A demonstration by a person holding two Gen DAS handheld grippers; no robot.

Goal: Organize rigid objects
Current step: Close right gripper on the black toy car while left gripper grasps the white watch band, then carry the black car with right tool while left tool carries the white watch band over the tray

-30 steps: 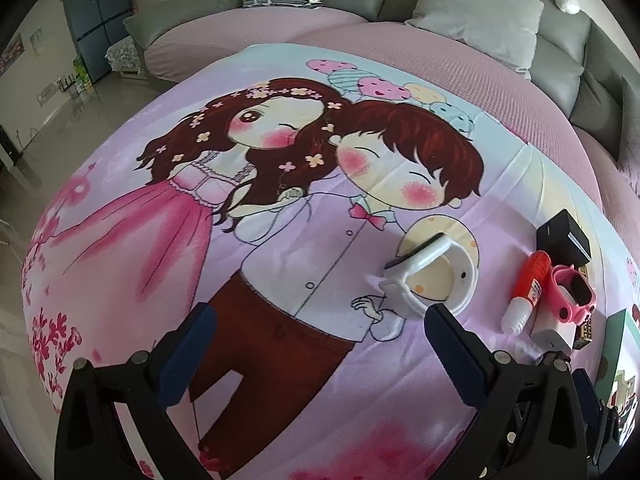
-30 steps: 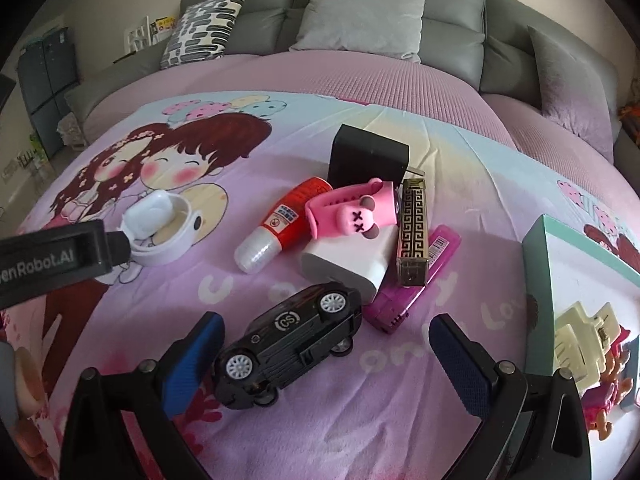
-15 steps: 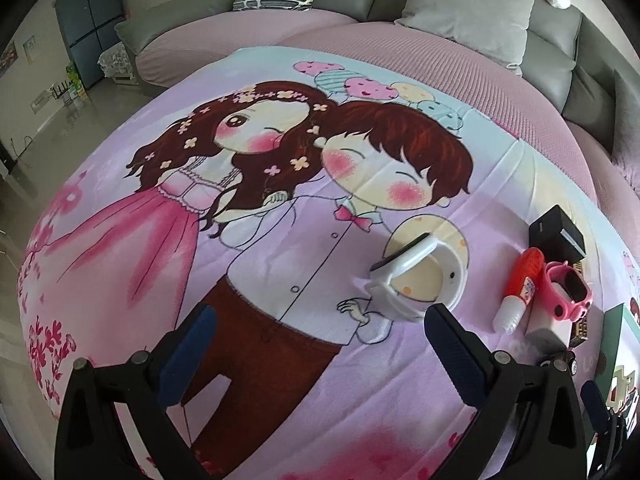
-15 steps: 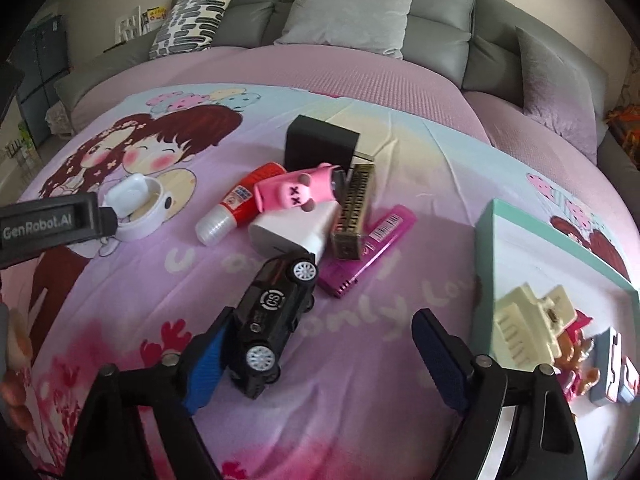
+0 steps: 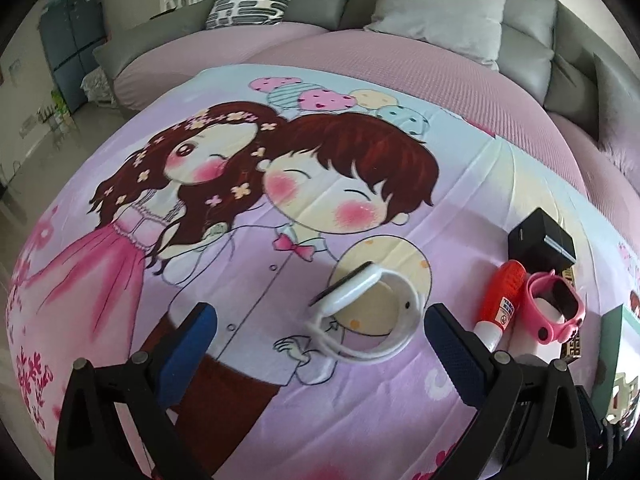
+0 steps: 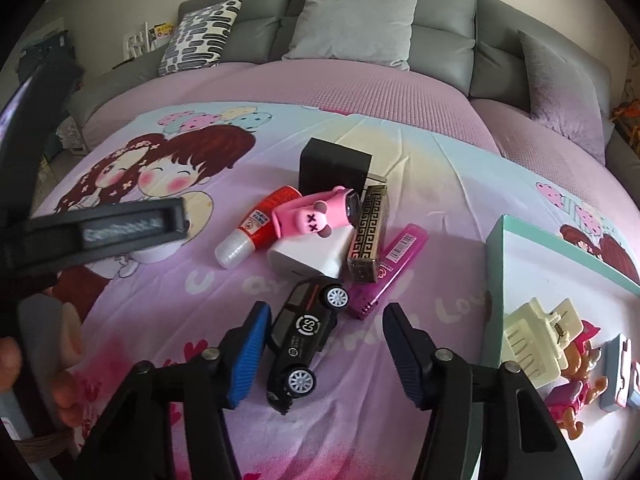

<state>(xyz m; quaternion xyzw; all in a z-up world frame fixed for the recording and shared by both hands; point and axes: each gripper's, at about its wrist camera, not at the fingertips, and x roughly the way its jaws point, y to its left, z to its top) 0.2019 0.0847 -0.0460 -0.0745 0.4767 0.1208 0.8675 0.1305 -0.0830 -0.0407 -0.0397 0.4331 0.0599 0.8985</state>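
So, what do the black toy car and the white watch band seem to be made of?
Toy car: glossy black body, probably painted metal or hard plastic; it shows sharp highlights and silver spoked wheels.
Watch band: smooth matte white, likely silicone; it curls in a soft loop.

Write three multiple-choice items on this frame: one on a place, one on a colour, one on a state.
1. Where does the black toy car lie?
A. in the tray
B. between the right tongs' fingers
C. on the sofa

2. What colour is the watch ahead of the left tongs?
A. white
B. green
C. black

3. How do the right tongs stand?
A. clamped on a bottle
B. out of view
C. closing in, one pad at the car, the other clear of it

Answers: 1 B, the car sits in the gap; 2 A, its strap and body are white; 3 C, the jaws have just been closing around it.
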